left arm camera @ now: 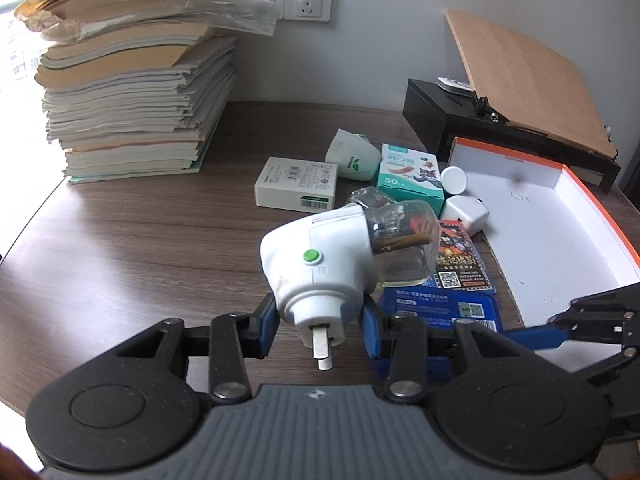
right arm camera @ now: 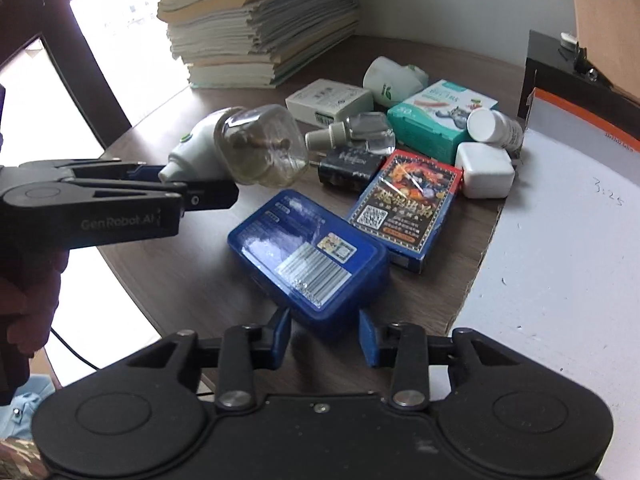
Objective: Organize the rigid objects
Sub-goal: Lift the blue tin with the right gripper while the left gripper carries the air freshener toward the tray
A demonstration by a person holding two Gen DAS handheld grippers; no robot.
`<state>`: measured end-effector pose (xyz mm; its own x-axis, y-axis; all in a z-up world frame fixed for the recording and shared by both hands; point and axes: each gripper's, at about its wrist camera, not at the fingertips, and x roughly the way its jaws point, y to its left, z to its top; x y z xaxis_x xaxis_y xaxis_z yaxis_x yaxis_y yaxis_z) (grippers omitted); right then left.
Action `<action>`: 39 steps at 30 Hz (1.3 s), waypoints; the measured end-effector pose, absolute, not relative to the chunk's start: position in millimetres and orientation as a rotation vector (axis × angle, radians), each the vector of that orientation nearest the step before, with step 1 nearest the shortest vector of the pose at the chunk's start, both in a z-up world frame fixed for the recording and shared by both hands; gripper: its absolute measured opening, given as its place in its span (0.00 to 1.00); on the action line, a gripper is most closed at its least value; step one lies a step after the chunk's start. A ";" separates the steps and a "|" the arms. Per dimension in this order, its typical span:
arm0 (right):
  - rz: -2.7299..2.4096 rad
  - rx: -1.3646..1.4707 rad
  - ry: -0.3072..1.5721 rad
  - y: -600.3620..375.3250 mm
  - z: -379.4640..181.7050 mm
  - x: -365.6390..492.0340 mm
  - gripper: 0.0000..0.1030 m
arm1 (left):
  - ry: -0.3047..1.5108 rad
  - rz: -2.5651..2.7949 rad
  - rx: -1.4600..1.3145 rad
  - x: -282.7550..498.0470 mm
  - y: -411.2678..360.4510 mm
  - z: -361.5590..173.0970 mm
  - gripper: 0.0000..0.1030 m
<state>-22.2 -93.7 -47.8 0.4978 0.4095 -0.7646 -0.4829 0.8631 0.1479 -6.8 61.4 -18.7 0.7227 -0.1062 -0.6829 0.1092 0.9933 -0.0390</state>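
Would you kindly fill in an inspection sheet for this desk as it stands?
Surface: dark wood-grain desk.
Job's things: white plug-in vaporiser with glass bottle held off the desk; blue plastic case; card pack; open orange-rimmed box.
Clutter: paper stack.
Grippers: left gripper shut on the vaporiser; right gripper straddling the case, contact unclear.
Cables: thin black one beyond the desk edge.
Surroundings: wall sockets.

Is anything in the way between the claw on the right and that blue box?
Nothing visible is. The blue box lies flat on the table, its near corner already between the right gripper's open fingers. The card box sits just beyond it, not in between.
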 end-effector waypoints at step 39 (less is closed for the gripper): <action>0.491 -0.108 0.700 -87.6 -2.4 -17.5 0.71 | 0.696 -0.005 -0.060 -5.1 59.2 9.5 0.42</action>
